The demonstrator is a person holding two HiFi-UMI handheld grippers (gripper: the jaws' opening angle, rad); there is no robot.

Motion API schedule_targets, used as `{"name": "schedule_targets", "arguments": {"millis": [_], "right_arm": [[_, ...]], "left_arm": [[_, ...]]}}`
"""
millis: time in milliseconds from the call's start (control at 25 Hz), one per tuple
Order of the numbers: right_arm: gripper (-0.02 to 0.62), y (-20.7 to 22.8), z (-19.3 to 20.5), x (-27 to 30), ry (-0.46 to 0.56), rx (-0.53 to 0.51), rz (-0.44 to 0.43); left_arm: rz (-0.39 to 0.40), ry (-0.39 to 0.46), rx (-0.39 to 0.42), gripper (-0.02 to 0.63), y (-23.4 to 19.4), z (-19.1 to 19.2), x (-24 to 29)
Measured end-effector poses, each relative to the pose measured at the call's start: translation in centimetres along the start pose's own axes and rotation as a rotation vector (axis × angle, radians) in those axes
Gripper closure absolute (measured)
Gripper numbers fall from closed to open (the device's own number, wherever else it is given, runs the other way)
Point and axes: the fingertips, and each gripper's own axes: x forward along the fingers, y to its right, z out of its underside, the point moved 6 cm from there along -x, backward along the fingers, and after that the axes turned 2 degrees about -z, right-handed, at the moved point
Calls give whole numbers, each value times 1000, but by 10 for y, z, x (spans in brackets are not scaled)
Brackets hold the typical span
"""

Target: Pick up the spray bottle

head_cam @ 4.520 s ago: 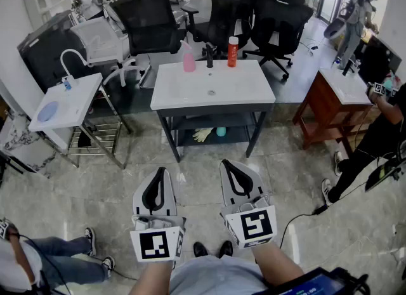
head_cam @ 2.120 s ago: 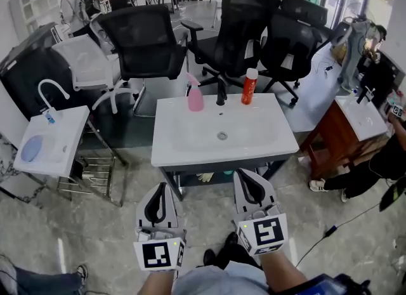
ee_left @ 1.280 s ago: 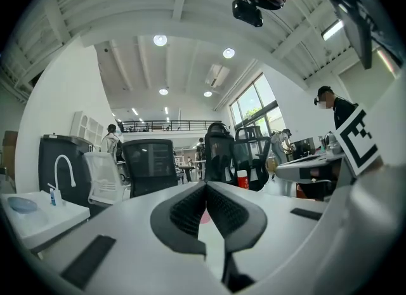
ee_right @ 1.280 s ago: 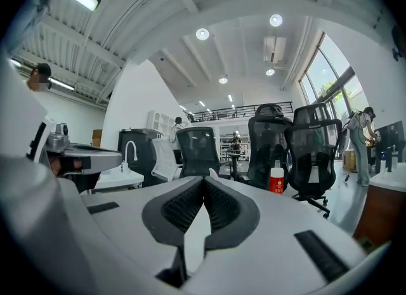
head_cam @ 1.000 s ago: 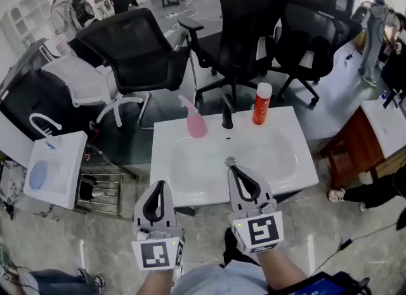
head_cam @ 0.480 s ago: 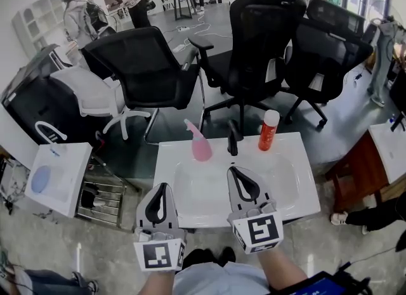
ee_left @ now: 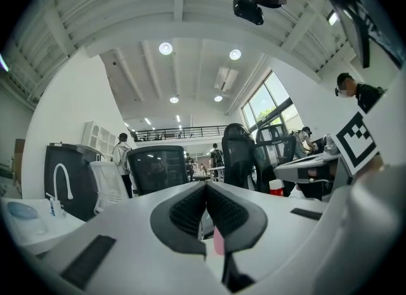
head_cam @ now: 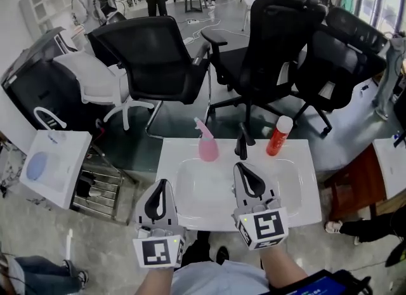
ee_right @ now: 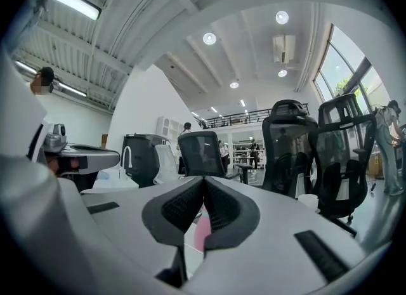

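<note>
The pink spray bottle [head_cam: 207, 143] stands upright at the back rim of the white sink top [head_cam: 303, 183], just left of a black faucet [head_cam: 242, 143]. My left gripper [head_cam: 162, 184] is shut and empty, its tips at the sink's front left edge. My right gripper [head_cam: 240, 167] is shut and empty over the basin, short of the faucet. In the left gripper view a pink sliver of the spray bottle [ee_left: 218, 240] shows under the left gripper [ee_left: 205, 186]. The right gripper view shows the spray bottle [ee_right: 202, 233] below the right gripper [ee_right: 203, 182].
A red bottle with a white cap [head_cam: 278, 136] stands right of the faucet. Black office chairs [head_cam: 155, 59] crowd the floor behind the sink. A smaller white sink [head_cam: 54, 160] with a metal rack is at the left, a wooden stand [head_cam: 355, 183] at the right. People stand far back.
The sink has drawn nearer in the head view. Both grippers have come forward, from in front of the sink to over its front edge, and both stay shut.
</note>
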Motion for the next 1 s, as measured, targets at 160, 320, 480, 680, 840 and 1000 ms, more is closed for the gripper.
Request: {"name": "schedule_targets", "arguments": {"millis": [160, 320, 480, 680, 840, 1000], "right_arm": [[580, 0, 2, 22, -15, -1, -13], [580, -1, 14, 43, -43, 5, -24], [580, 3, 24, 65, -69, 17, -35], [580, 8, 44, 91, -112, 31, -30], [580, 4, 57, 107, -163, 47, -27], [580, 5, 69, 121, -189, 52, -24]], "left_arm": [[-9, -10, -13, 591, -11, 4, 16], [-11, -34, -37, 591, -19, 15, 30], [-7, -63, -34, 591, -25, 25, 48], [15, -94, -50, 591, -27, 43, 75], [38, -116, -68, 591, -33, 56, 90], [55, -131, -88, 591, -34, 66, 104]]}}
